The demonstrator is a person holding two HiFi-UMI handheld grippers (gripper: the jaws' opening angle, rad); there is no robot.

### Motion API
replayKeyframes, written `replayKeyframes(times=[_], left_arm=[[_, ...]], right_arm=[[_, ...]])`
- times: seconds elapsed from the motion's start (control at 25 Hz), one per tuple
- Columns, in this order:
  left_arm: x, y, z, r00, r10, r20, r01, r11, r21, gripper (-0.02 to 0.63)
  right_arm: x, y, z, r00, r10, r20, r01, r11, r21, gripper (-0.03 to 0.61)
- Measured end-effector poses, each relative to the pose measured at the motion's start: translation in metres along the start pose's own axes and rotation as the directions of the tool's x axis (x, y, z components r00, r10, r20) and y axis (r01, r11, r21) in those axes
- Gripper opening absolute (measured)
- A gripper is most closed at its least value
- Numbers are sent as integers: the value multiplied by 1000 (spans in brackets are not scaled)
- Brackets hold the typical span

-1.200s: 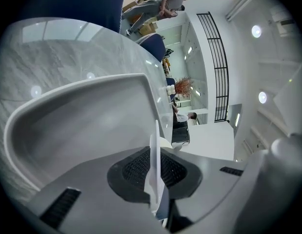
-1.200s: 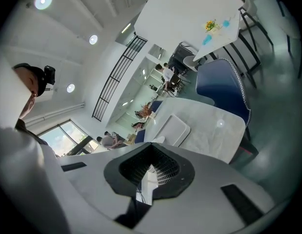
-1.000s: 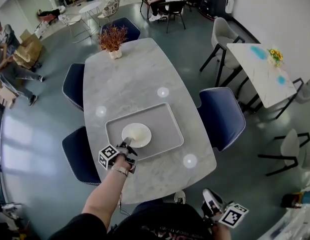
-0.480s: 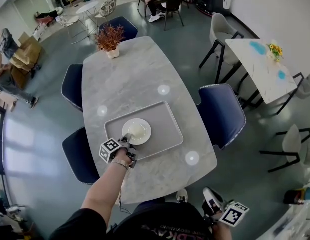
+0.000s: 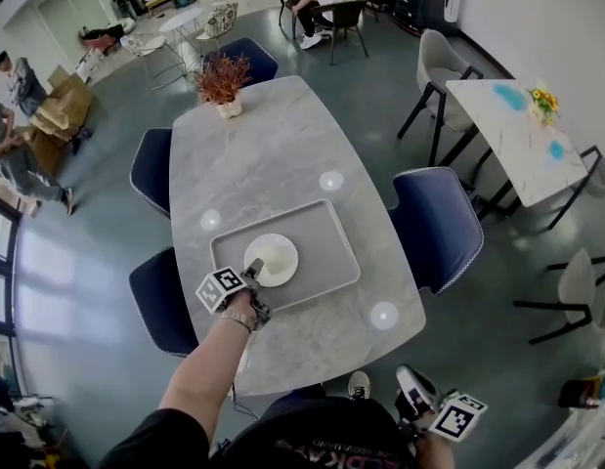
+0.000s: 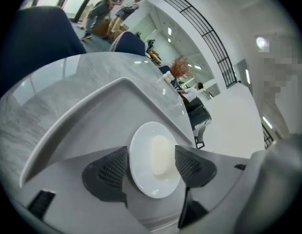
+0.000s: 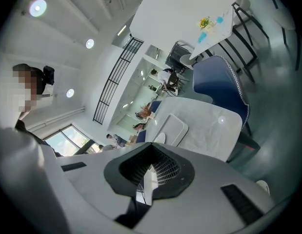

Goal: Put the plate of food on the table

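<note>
A white plate (image 5: 271, 259) with a pale oblong piece of food (image 5: 274, 255) lies on the grey tray (image 5: 322, 242) on the marble table (image 5: 263, 164). My left gripper (image 5: 251, 270) sits at the plate's near-left rim. In the left gripper view its jaws are opening and stand wide. The plate (image 6: 153, 160) and food (image 6: 160, 155) show in the gap, and the dark pads (image 6: 109, 172) do not press on them. My right gripper (image 5: 414, 391) hangs low beside my body, away from the table. Its pads meet with nothing between them in the right gripper view (image 7: 150, 172).
A potted dry plant (image 5: 224, 81) stands at the table's far end. Blue chairs (image 5: 434, 228) (image 5: 160, 296) (image 5: 151, 169) flank the table. A white side table (image 5: 517, 135) stands to the right. People are at the far left and the far end of the room.
The left gripper stays at the plate's near rim, and its jaws now stand apart. The plate rests on the tray as before. The right gripper has not moved.
</note>
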State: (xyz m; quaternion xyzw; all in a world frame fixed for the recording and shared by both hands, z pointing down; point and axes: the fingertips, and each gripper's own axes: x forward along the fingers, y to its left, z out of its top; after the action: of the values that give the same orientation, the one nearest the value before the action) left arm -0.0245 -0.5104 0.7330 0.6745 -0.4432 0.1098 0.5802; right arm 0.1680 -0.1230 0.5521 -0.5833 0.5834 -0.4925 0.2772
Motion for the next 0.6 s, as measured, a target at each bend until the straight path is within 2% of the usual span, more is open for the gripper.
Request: replayKeyframes(times=[0.04,0.2,0.36,0.44,0.6], left_arm=[[-3,-1,1,1000,4,7,-5,1000,26,298],[-23,-4,10,996,-16,84,15,1000,13,296],[-54,-23,10,983,-138,120,130,989,66,291],[-74,-34,5,970,-211,124,200,975,94,238],[-120,-46,-8,936,-319,149,301,945,132,9]], right_arm=[[-3,-2,1,1000,-2,0,2,1000,-5,11],[-7,0,2,999,37,-13,-37,999,8,11],[-7,2,12,997,64,-34,-66,997,-44,11],[-6,3,11,993,97,-64,-101,993,-54,11],[-5,8,4,976,168,-140,-175,984,-37,11]])
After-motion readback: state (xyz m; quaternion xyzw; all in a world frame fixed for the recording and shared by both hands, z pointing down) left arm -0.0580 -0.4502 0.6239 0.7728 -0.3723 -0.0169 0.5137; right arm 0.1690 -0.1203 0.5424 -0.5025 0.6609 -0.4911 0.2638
